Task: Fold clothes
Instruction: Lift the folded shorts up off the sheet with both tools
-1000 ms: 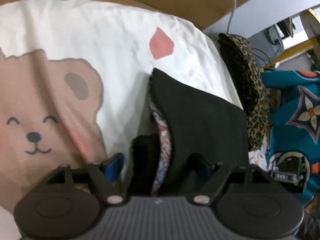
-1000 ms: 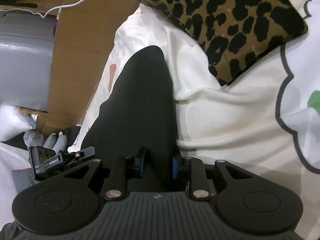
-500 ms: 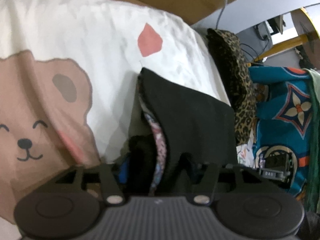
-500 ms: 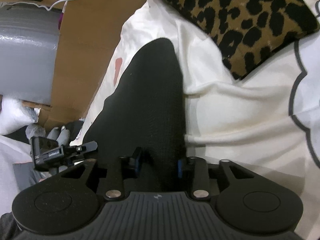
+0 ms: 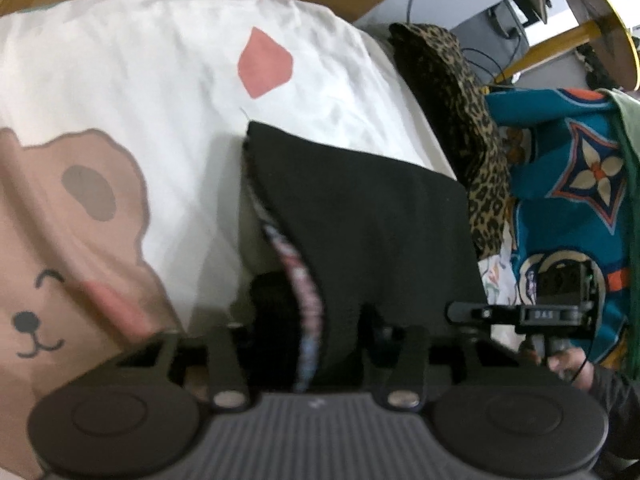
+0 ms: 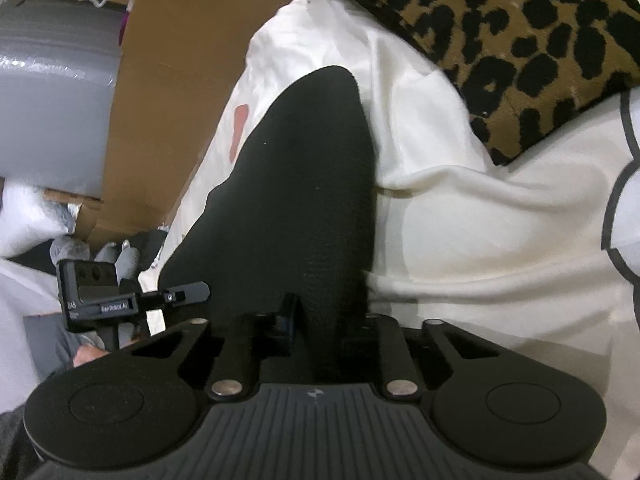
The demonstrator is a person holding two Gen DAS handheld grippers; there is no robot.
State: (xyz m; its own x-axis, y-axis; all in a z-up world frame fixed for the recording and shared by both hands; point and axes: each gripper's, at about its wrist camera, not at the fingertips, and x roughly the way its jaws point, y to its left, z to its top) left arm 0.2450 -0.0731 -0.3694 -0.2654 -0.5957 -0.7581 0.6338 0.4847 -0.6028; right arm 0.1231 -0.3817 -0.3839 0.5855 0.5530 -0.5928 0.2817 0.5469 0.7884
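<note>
Bear-print bed sheet (image 5: 132, 92) carries a folded black garment (image 5: 360, 216); both tools, left (image 5: 308, 332) and right (image 6: 324, 320), have narrowed and are closing on its near edge, probably readying another fold.

I read "GenRobot.AI" and "DAS" on the other gripper's camera unit (image 6: 94, 294) at lower left.

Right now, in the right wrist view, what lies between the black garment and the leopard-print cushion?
Only a bare strip of the white bedsheet, creased, separates the black garment from the leopard-print cushion in the right wrist view.
</note>
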